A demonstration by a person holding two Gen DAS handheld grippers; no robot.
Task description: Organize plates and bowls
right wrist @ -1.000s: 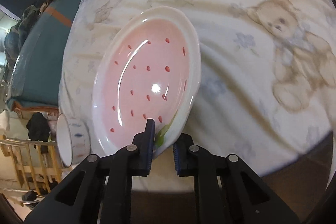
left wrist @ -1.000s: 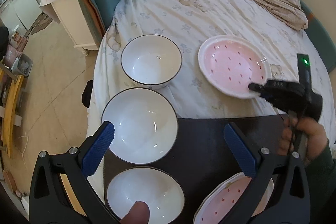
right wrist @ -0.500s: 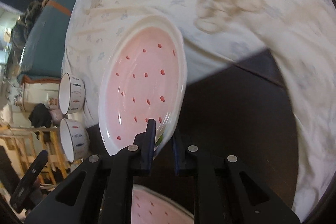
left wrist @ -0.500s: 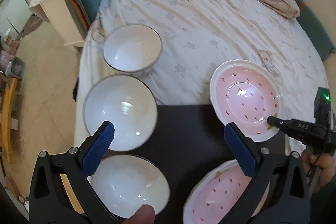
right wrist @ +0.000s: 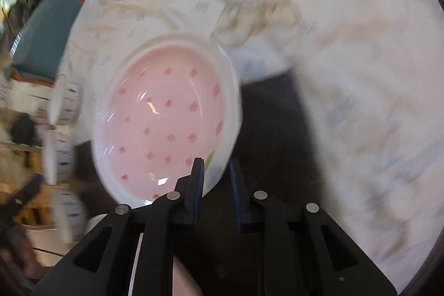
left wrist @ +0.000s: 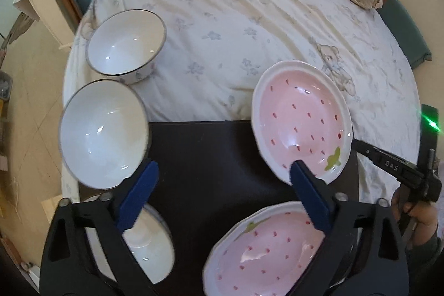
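The right claw [right wrist: 215,179] has the glossy pink ceramic plate with red seed spots and a white rim [left wrist: 301,124] by its near edge. Its jaws have just been easing apart, with the rim between them, and the left pad appears to touch it while the right stands off. The plate hangs tilted over the black mat [left wrist: 216,171] on the bed [left wrist: 236,18], just beyond a matching pink plate [left wrist: 266,251], probably so it can go on that one. The left claw [left wrist: 222,199] hovers wide and empty (its jaws just narrowed slightly) near the white dark-rimmed bowls [left wrist: 102,132].
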